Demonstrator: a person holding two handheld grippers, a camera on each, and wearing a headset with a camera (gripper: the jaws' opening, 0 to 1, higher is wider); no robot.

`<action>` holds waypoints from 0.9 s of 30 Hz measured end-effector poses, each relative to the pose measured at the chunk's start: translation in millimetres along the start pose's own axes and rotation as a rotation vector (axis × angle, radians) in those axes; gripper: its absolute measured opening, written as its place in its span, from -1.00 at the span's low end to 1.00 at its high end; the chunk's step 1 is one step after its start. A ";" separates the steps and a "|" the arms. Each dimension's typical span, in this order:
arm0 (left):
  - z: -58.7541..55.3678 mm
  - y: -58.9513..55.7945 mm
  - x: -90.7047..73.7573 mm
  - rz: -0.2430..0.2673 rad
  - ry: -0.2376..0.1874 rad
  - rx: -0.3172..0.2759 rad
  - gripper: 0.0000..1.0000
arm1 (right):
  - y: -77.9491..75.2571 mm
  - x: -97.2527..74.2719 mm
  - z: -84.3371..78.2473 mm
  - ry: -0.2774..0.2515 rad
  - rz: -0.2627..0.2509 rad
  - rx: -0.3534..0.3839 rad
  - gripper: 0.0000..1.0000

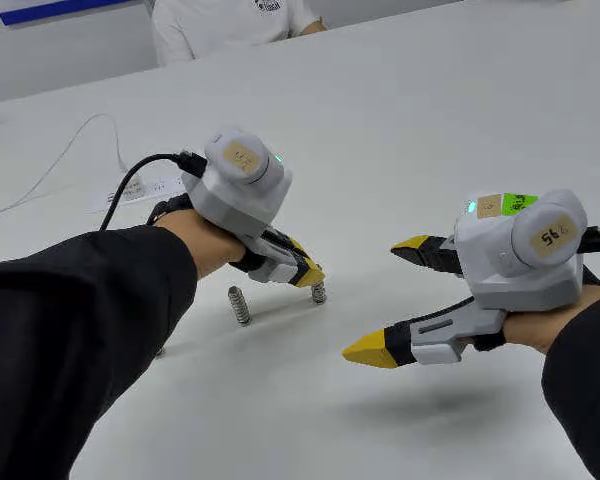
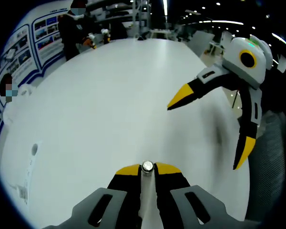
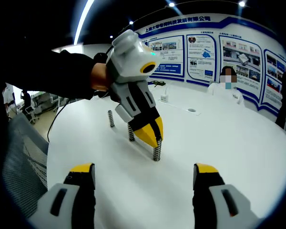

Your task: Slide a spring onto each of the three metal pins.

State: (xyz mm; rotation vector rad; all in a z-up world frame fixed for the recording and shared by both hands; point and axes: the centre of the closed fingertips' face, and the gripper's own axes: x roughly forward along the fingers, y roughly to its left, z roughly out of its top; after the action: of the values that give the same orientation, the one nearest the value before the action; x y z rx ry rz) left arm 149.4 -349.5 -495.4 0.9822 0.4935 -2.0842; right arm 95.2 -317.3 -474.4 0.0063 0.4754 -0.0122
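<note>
Two grippers work over a white table (image 1: 400, 120). The left gripper (image 2: 147, 170), at the lower centre of its own view, has its jaws together, clamped on the top of an upright metal pin (image 2: 147, 166). At the centre of the right gripper view, a spring (image 3: 157, 151) surrounds that pin just below the yellow tips. Two further springs (image 3: 130, 132) stand upright to its upper left. The right gripper (image 3: 145, 174), along the lower edge, has its jaws wide apart, holds nothing and is near the pins.
</note>
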 end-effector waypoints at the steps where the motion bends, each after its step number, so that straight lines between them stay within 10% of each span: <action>1: -0.1 0.2 0.2 0.001 0.000 0.000 -0.79 | 0.2 0.2 -0.2 0.001 0.001 0.000 0.71; 27: -2.3 0.0 0.9 0.006 -0.010 -0.015 -0.70 | 3.2 1.9 -1.6 0.009 0.009 -0.003 0.71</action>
State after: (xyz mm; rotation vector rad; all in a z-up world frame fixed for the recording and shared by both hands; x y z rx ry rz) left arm 150.2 -348.5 -497.6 0.9632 0.4994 -2.0764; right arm 96.2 -314.1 -476.7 0.0058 0.4844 -0.0022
